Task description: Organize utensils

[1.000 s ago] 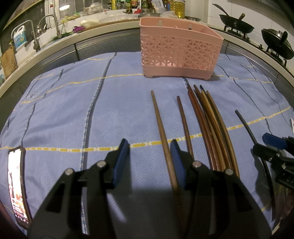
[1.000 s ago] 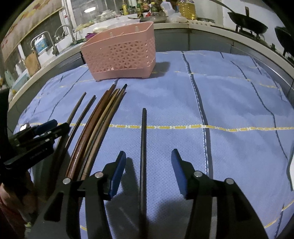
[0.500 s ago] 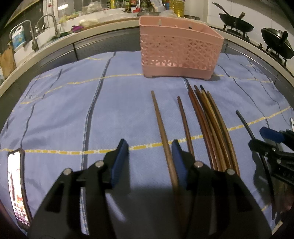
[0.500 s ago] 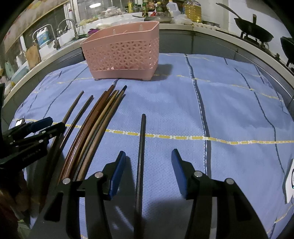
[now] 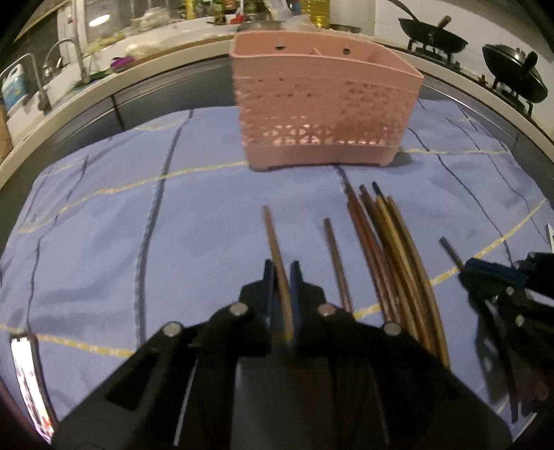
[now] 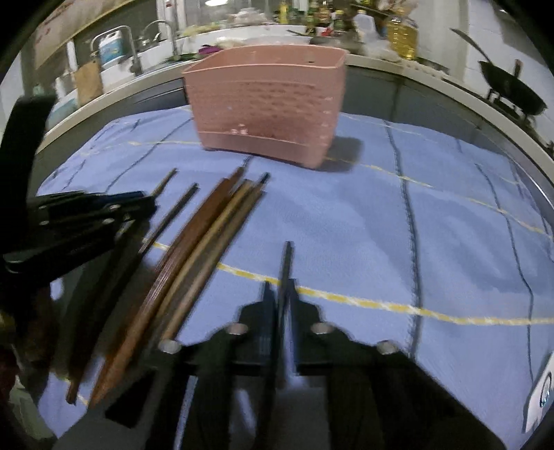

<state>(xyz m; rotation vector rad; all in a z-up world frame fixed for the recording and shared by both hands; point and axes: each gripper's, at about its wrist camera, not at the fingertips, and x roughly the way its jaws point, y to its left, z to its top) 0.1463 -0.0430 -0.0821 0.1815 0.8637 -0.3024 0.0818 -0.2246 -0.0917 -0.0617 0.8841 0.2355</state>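
Observation:
My left gripper [image 5: 281, 273] has its jaws closing on a brown chopstick [image 5: 271, 232], and the blue pads press its sides. My right gripper [image 6: 281, 290] likewise closes its jaws on a black chopstick [image 6: 286, 256] and pinches it. Both sticks point toward the pink lattice utensil basket [image 5: 325, 104], which stands upright at the far side of the cloth. Between the two grippers lie a bundle of several brown chopsticks [image 5: 391, 249] and one single brown chopstick [image 5: 334, 252]. The same basket [image 6: 266, 100] and bundle [image 6: 207, 242] appear in the right wrist view.
A blue cloth [image 5: 104, 225] with yellow and dark lines covers the table. A lit phone [image 5: 27, 380] lies at its near left edge. Beyond the table run a counter with taps [image 5: 65, 48] and woks [image 5: 432, 33] on a stove.
Both grippers went from open to shut, the left on the brown chopstick and the right on the black one. Both views have drawn nearer to the basket.

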